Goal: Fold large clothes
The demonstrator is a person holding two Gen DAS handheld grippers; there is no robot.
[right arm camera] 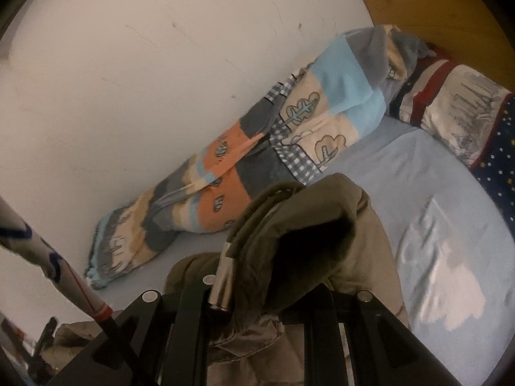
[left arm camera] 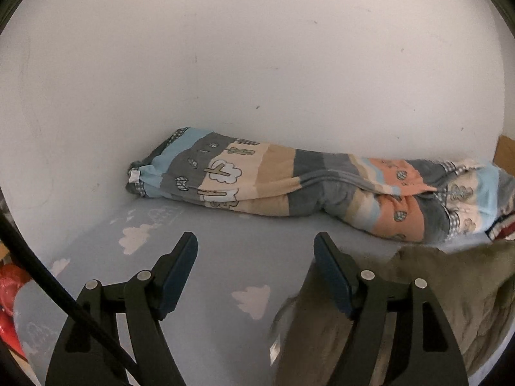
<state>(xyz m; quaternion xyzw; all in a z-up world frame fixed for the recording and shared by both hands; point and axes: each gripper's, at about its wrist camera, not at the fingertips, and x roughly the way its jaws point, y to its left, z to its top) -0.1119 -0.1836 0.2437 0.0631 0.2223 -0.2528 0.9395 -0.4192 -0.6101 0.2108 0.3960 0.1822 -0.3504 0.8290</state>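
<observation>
An olive-brown garment [left arm camera: 428, 292] lies on the light blue bed sheet [left arm camera: 225, 251] at the lower right of the left wrist view. My left gripper [left arm camera: 256, 267] is open and empty above the sheet, its right finger next to the garment's edge. In the right wrist view my right gripper [right arm camera: 257, 305] is shut on a bunched part of the olive garment [right arm camera: 299, 225], which drapes over and hides its fingertips. A silver cord tip [right arm camera: 222, 286] hangs from the fabric.
A rolled patchwork quilt [left arm camera: 305, 183] lies along the white wall [left arm camera: 257, 48]; it also shows in the right wrist view [right arm camera: 257, 148]. A starred and striped pillow [right arm camera: 466, 112] sits at the bed head by a wooden board [right arm camera: 418, 3]. Red items [left arm camera: 9, 296] lie off the bed's left edge.
</observation>
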